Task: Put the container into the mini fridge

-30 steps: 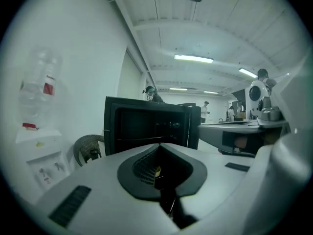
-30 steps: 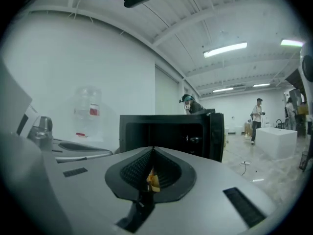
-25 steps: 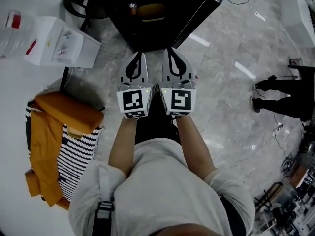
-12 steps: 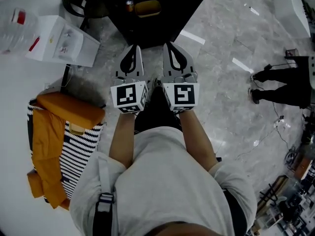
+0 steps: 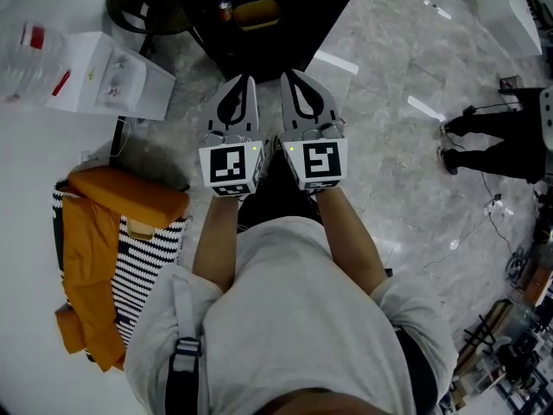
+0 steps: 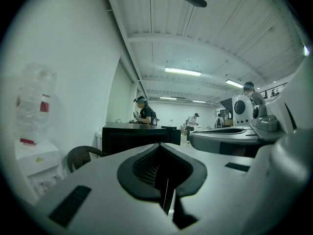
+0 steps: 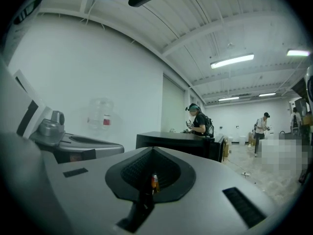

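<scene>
left gripper (image 5: pixel 245 85) + right gripper (image 5: pixel 294 80): both closed, nothing held | container (image 5: pixel 257 11): seen far ahead, apparently inside the open mini fridge (image 5: pixel 285 33) | risk: it could get clipped if the fridge is shut carelessly

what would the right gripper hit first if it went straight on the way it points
Most likely the black mini fridge ahead of the shut right gripper; a small bottle inside sits in line. Depth is unclear.
</scene>
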The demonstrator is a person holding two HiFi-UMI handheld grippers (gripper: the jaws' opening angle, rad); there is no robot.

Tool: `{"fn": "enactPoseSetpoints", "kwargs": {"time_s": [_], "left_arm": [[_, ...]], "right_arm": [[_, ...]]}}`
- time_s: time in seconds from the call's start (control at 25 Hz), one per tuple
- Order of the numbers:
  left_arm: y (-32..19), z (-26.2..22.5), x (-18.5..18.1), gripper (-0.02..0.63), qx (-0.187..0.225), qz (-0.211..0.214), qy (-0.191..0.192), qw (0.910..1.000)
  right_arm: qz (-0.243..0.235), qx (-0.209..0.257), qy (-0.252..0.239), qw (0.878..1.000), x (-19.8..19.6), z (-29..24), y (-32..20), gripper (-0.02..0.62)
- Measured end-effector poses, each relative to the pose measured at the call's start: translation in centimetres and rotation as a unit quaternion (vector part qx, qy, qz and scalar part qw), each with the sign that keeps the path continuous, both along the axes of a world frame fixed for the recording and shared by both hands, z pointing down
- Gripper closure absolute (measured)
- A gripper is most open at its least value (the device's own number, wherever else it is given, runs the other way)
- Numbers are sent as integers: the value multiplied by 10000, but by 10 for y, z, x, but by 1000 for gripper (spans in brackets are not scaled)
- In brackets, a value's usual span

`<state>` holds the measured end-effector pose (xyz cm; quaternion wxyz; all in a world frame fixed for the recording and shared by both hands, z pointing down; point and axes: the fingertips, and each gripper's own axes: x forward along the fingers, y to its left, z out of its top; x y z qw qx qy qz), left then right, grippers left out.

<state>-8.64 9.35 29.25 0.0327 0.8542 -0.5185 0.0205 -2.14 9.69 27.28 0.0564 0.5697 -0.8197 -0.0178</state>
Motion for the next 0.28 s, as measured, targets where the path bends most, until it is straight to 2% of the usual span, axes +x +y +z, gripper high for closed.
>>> {"fn": "enactPoseSetpoints", "kwargs": {"time_s": [0.28], "left_arm": [[-1, -2, 7, 594, 25, 101, -15, 9999]], "right_arm": [[-4, -22, 59, 10000, 5, -1, -4, 558]]}}
